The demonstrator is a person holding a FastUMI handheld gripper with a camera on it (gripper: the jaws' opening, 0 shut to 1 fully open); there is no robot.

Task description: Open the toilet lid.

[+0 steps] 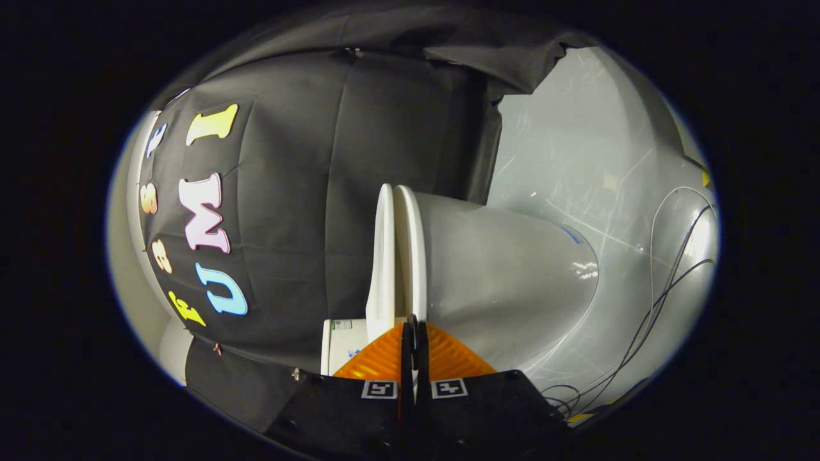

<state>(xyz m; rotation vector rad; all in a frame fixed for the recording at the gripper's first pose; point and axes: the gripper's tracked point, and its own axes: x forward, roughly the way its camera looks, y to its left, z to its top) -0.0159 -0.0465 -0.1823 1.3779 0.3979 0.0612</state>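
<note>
The view is rolled on its side, so the white toilet lies sideways just ahead of my fingers. Its lid (383, 256) is the thin outer slab. The seat (413, 243) lies right against it, and a narrow gap between the two widens toward my fingers. The bowl (506, 275) flares away from the seat toward the floor. My gripper (414, 328) is shut, fingers (378, 365) pressed together, tips at the near edge of the seat beside that gap. I see nothing held between them.
Behind the lid hangs the black cloth wall (307, 192). A white box-shaped part with a label (343, 349) sits beside my fingers, next to the lid's near end. Past the bowl, thin cables (666, 288) trail over the grey scuffed floor (576, 160).
</note>
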